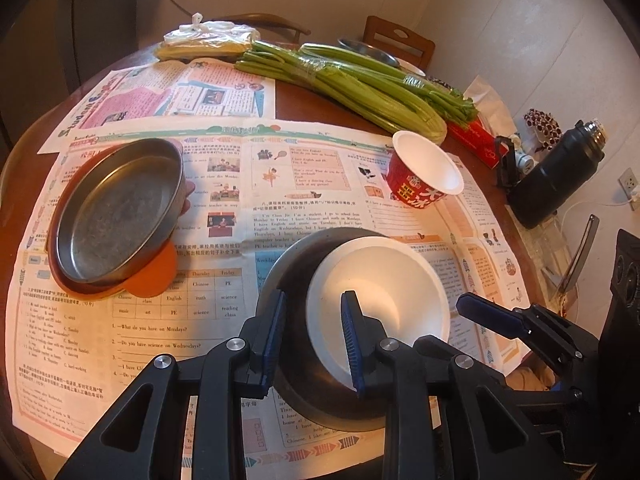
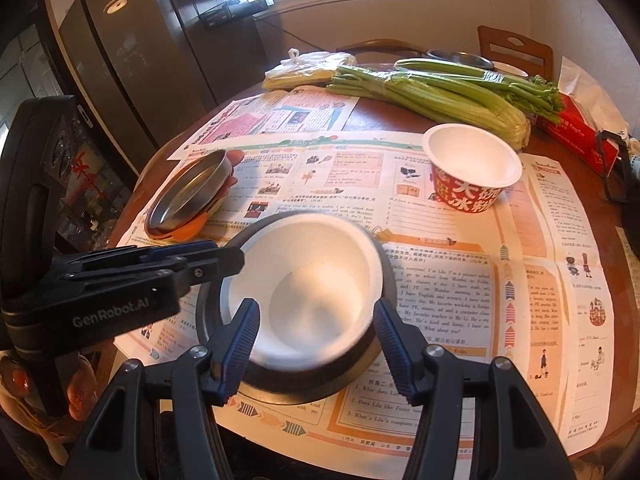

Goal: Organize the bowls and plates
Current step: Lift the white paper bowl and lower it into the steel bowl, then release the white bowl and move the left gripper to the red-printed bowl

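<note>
A white foam bowl (image 1: 380, 292) (image 2: 304, 292) sits tilted inside a dark metal bowl (image 1: 296, 276) (image 2: 304, 380) on the newspaper. My left gripper (image 1: 314, 340) is open, its jaws astride the near rim of both bowls. My right gripper (image 2: 316, 344) is open, its jaws on either side of the white bowl's near rim. A steel plate (image 1: 116, 216) (image 2: 192, 192) lies tilted on orange-red plates (image 1: 154, 276) (image 2: 190, 228) at the left. A red paper bowl (image 1: 424, 180) (image 2: 472, 172) stands at the right.
Newspaper (image 1: 200, 332) (image 2: 440, 280) covers the round wooden table (image 1: 296, 100). Celery bunches (image 1: 352, 84) (image 2: 440, 88) and a plastic bag (image 1: 208, 40) lie at the back. A black flask (image 1: 556, 176), a red tissue box (image 2: 576, 132) and chairs (image 2: 516, 52) are at the right.
</note>
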